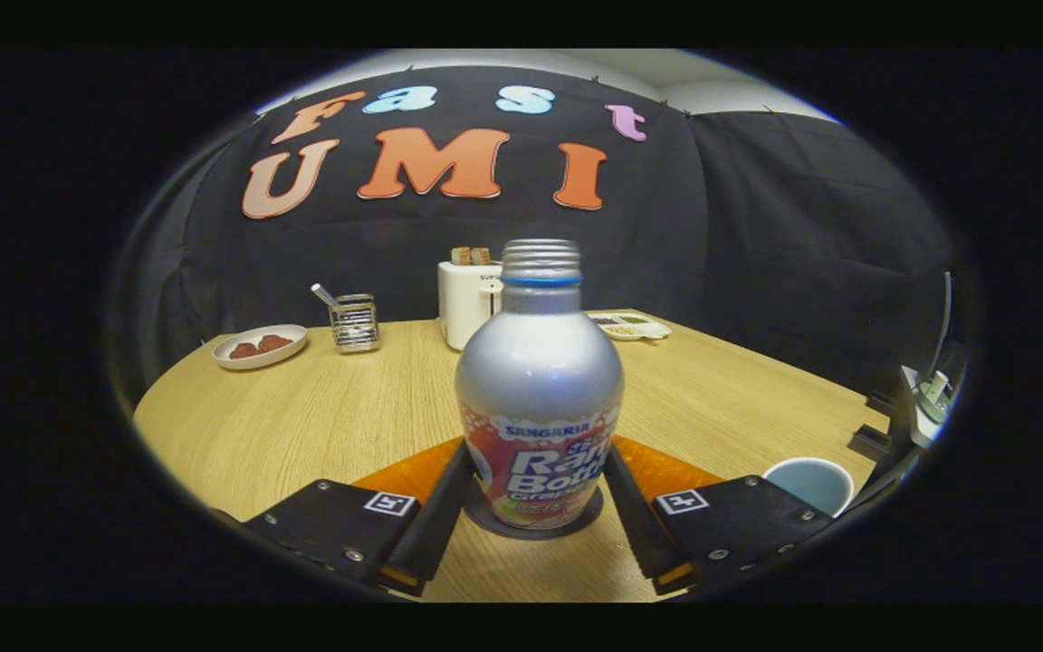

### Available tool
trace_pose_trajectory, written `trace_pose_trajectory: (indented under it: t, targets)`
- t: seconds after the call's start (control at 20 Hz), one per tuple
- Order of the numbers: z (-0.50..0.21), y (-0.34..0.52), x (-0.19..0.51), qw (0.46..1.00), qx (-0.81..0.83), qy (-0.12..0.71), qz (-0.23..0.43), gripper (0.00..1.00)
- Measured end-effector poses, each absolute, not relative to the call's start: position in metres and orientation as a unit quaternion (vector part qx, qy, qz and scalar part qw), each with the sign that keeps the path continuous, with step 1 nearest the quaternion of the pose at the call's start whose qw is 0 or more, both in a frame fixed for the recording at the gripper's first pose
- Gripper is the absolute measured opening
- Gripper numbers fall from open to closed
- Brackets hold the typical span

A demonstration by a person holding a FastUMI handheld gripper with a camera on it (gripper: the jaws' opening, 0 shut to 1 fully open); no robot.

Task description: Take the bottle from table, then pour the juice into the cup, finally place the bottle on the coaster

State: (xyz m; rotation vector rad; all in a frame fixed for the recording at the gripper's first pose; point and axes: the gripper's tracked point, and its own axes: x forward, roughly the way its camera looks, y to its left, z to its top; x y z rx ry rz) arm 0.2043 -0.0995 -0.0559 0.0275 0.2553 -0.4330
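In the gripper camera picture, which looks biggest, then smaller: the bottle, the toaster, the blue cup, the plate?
1. Bottle, upright between the open fingers, closest.
2. Toaster, far back, so likely bigger in reality.
3. Plate and blue cup: look alike; cup partly hidden, unsure.

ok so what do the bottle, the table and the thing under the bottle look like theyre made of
Bottle: probably aluminium, matte silver shoulder, threaded uncapped neck, glossy printed wrap below. Table: light wood or wood-look laminate, visible grain. Coaster: dark flat disc, possibly rubber or felt; too little of it visible to say. The gripper fingers flank the bottle, contact unclear.
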Motion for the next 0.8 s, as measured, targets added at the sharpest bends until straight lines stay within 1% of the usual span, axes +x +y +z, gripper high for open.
trace_pose_trajectory:
  t: [0.05, 0.1, 0.2, 0.3, 0.5, 0.6, 0.8]
  targets:
    - [-0.055, -0.096, 0.202, 0.97, 0.014, 0.128, -0.208, 0.85]
    - [-0.054, -0.091, 0.2, 0.972, 0.016, 0.127, -0.199, 0.92]
    - [-0.049, -0.082, 0.193, 0.977, 0.021, 0.111, -0.18, 0.98]
    - [-0.038, -0.07, 0.181, 0.982, 0.026, 0.088, -0.166, 0.98]
    - [-0.005, -0.032, 0.153, 0.995, 0.019, 0.032, -0.098, 0.98]
    - [0.003, -0.02, 0.134, 0.997, 0.016, 0.017, -0.072, 0.98]
    - [0.008, -0.007, 0.089, 0.998, 0.044, 0.011, -0.045, 0.98]
